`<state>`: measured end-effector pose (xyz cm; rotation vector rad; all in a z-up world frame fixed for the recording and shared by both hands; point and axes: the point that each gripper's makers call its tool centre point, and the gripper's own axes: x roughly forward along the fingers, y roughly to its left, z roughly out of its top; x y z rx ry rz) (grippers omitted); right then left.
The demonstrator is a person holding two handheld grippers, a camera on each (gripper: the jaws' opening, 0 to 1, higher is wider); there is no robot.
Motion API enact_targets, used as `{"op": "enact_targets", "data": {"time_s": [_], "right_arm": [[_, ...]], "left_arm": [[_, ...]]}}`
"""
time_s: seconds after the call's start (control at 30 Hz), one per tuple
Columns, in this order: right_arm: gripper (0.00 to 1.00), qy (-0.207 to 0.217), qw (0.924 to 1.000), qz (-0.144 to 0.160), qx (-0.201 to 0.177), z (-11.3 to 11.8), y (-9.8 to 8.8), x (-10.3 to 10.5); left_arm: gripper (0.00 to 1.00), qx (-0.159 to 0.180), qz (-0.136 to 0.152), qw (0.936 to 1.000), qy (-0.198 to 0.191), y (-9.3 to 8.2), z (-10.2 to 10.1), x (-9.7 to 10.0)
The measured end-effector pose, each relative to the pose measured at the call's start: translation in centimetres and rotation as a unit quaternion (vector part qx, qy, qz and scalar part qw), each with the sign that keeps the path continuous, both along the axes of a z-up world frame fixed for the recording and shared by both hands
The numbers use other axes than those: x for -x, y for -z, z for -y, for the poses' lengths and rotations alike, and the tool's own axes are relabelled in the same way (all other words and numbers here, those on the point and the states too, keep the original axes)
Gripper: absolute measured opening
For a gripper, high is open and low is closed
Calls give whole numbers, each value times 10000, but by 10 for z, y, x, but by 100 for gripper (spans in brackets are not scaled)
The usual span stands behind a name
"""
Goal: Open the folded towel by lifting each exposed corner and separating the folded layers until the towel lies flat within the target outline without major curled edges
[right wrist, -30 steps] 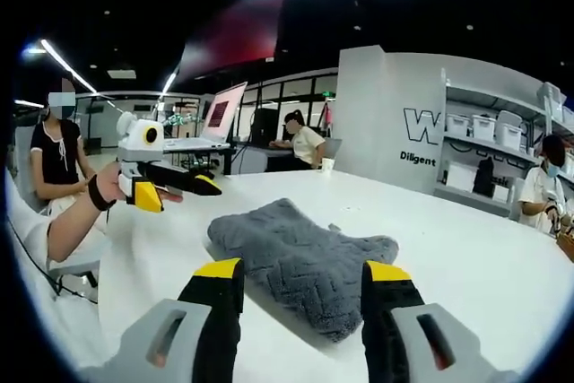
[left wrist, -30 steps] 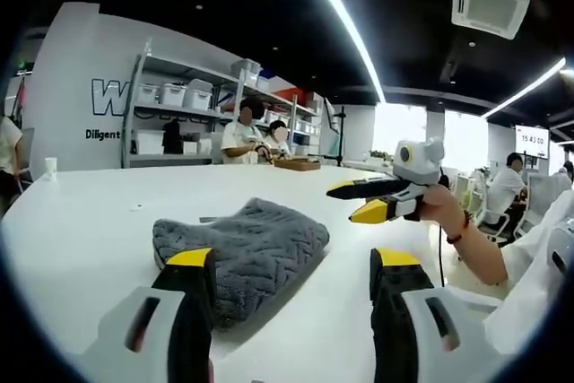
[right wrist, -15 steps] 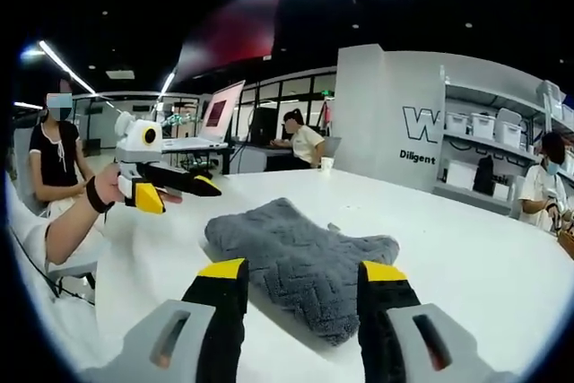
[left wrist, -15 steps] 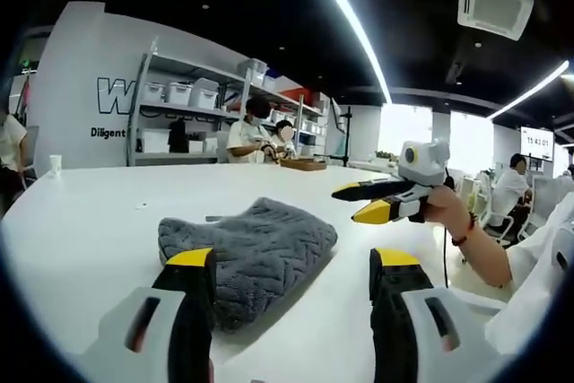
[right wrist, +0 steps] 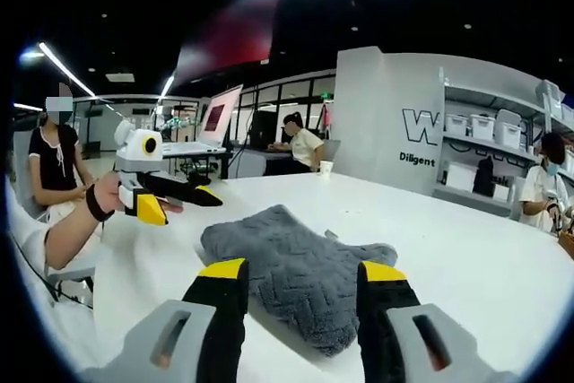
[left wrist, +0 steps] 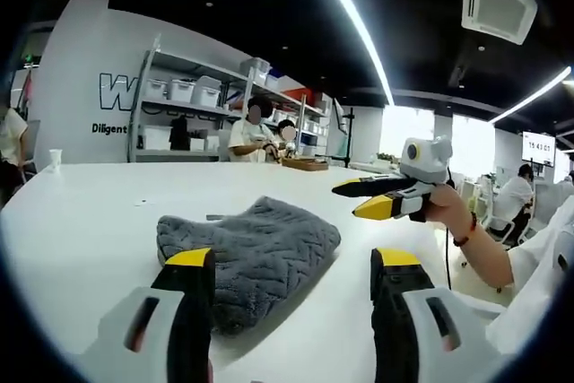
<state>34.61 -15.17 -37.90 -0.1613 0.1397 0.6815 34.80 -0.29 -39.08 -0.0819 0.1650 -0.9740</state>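
A folded grey towel (left wrist: 256, 241) with a zigzag weave lies bunched on the white table (left wrist: 81, 221). My left gripper (left wrist: 293, 262) is open, its yellow-tipped jaws wide apart just short of the towel's near edge, with nothing between them. In the right gripper view the same towel (right wrist: 282, 253) sits just beyond my right gripper (right wrist: 302, 271), also open and holding nothing. Each gripper shows in the other's view, held in a hand above the table beside the towel: the right gripper (left wrist: 348, 202) and the left gripper (right wrist: 192, 210), both with jaws parted.
A paper cup (left wrist: 56, 158) stands far back on the table, and a wooden tray (left wrist: 298, 165) sits at its far edge. Shelves with white bins (left wrist: 179, 96) line the wall. Several people sit around the room, one (right wrist: 58, 163) close to the table's end.
Both views have shifted slightly. The towel lies as before. In the right gripper view the left gripper has sunk a little lower.
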Motion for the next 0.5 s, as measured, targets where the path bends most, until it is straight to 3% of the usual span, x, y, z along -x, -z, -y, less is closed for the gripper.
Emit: {"op": "enact_targets", "data": {"time_s": [0.5], "right_arm": [[44, 15, 10000, -51, 8, -5, 4, 0]], "left_arm": [[68, -6, -11, 10000, -8, 2, 1, -2]]}}
